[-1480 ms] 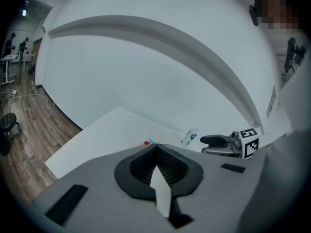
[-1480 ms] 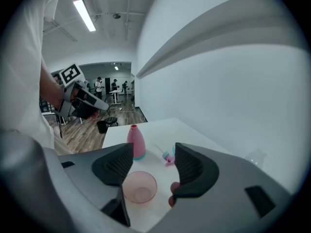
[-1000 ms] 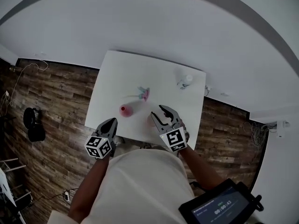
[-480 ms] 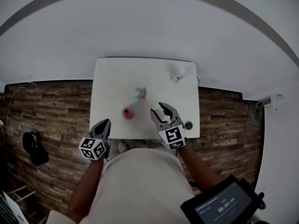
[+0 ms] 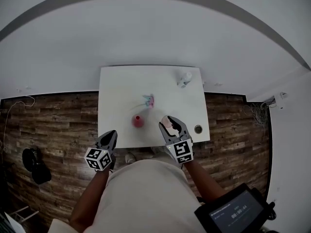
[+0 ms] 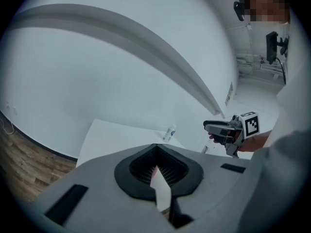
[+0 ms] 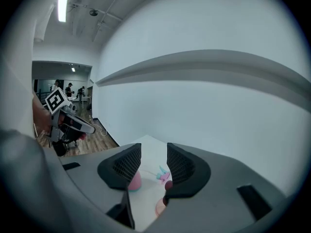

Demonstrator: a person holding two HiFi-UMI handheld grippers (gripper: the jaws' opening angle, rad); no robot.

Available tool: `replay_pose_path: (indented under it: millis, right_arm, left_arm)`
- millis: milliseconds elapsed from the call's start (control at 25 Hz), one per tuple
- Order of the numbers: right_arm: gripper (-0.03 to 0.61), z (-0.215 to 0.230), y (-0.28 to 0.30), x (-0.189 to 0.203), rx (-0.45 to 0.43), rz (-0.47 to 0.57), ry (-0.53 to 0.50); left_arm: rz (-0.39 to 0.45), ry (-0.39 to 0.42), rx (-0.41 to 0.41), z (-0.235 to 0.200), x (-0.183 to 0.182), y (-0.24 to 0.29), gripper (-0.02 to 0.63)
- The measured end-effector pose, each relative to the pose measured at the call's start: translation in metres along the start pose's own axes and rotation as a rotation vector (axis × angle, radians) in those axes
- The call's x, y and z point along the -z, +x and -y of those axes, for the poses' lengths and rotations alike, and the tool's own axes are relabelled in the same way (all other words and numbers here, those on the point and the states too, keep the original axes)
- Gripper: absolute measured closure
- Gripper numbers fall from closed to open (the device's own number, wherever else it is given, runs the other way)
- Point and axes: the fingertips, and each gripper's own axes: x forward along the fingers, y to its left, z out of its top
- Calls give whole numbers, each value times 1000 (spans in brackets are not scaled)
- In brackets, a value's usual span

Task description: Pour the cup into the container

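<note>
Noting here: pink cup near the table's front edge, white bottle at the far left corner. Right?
Not quite. The white bottle is at the far right corner of the table, as the head view shows. The pink cup is indeed near the front edge.

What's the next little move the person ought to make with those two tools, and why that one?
My guess: lower the right gripper toward the pale pink cup and widen its jaws. In the right gripper view they stand narrowly apart with nothing between them, and that cup sits just below them on the white table, not yet gripped.
</note>
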Motion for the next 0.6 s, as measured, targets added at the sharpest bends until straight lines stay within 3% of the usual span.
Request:
replay_pose_path:
  millis: [320,600]
  right_arm:
    - [408,-47,-3,-18,30,45,20]
    - [408,-85,-14,-22,22,65,28]
  left_arm:
    - [18,35,14,-16,1,-46,603]
    - [18,25,8,-21,24,-80,603]
